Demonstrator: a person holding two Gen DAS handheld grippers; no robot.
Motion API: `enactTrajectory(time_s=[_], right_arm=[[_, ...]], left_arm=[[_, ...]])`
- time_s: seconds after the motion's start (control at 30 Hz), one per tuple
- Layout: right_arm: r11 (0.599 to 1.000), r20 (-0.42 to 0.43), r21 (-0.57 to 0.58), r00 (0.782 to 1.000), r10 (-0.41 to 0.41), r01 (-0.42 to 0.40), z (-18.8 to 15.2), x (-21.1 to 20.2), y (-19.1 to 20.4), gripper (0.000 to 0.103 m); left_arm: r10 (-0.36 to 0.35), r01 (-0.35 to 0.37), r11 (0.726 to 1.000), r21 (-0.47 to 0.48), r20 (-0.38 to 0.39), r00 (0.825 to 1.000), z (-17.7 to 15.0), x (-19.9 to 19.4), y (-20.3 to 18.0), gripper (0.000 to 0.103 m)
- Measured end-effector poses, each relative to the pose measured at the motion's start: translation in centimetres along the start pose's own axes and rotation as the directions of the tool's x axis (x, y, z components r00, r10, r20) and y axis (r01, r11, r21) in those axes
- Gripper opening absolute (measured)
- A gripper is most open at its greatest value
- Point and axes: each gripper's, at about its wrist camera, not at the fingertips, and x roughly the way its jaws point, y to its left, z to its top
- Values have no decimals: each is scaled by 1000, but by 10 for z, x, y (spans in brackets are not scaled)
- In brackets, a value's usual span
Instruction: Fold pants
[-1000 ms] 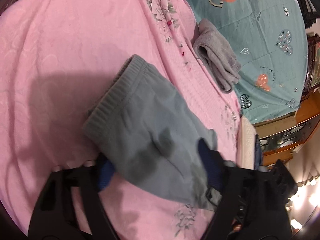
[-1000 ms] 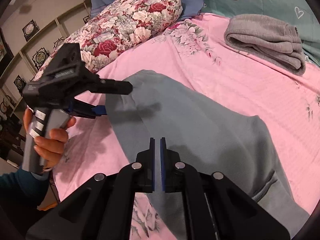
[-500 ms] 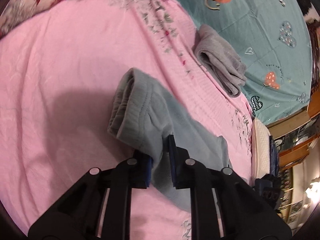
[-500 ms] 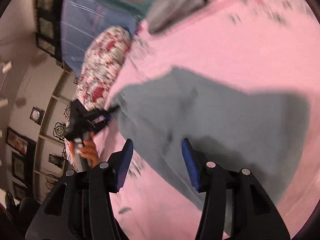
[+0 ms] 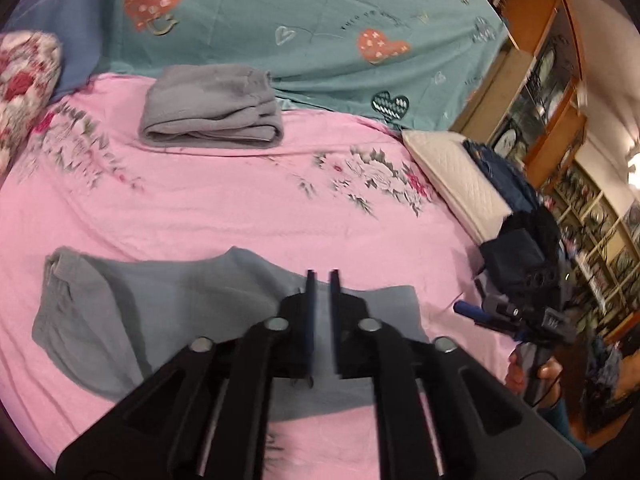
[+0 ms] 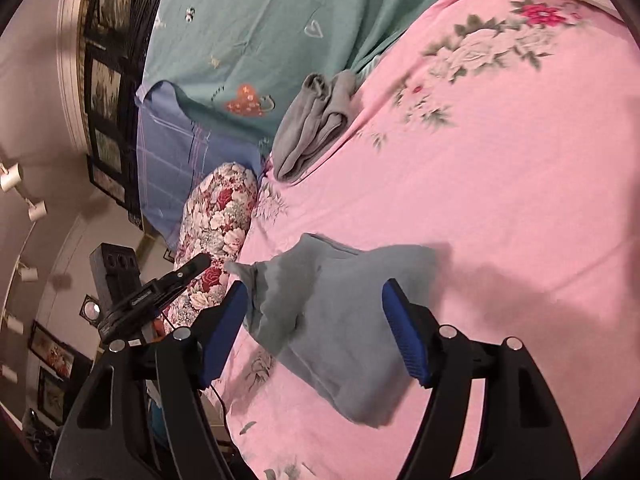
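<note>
The grey-blue pants (image 5: 160,312) lie folded on the pink sheet (image 5: 240,208), waistband at the left. My left gripper (image 5: 323,280) hovers above their right half. Its jaws are opening, a narrow gap shows between them, and nothing is gripped. In the right wrist view the pants (image 6: 344,320) lie under my right gripper (image 6: 316,292). Its blue pads (image 6: 404,336) stand wide apart and are still opening, clear of the cloth. Each gripper shows in the other's view: the right gripper (image 5: 500,312) at the bed's right edge in a hand (image 5: 536,372), the left gripper (image 6: 160,296) near the pillow.
A second pair of grey pants (image 5: 212,108) sits folded at the back of the pink sheet, by a teal heart-print quilt (image 5: 300,20). A floral pillow (image 6: 220,240) lies at the left. A white quilted pad (image 5: 452,176) and dark clothes (image 5: 516,216) mark the right edge before wooden shelves (image 5: 536,80).
The left gripper pinched the pants' fold, then let go, rose and rolled upright. The right gripper went from shut to wide open and swung aside. The pants now lie folded flat.
</note>
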Motion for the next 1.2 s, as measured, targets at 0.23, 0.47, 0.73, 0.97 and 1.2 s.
enactTrajectory(time_s=[0.23,0.47,0.73,0.97,1.2], right_arm=[[995,-57,-90,998,-41,35,-11,2,-3,80],[967,-223,-245,975,15,-70,-24,63,53,80],[868,-434,-471,898,-74,-156,-30,202,154,80],[878,-461,-467,877,-136,-109,-30,318,186,80],[839,-604,-446,797,-24,-312,-78,348,226,80]], left_arm=[[242,-205,905,-373,54,969,-29,-61,110,70],[205,-204,795,-572,-63,977,-67,-44,174,71],[156,-80,773,-629,67,985,-78,-82,192,76],[137,-45,750,-660,89,986,-86,-101,216,77],[109,-9,728,-686,103,989,-92,-99,236,77]])
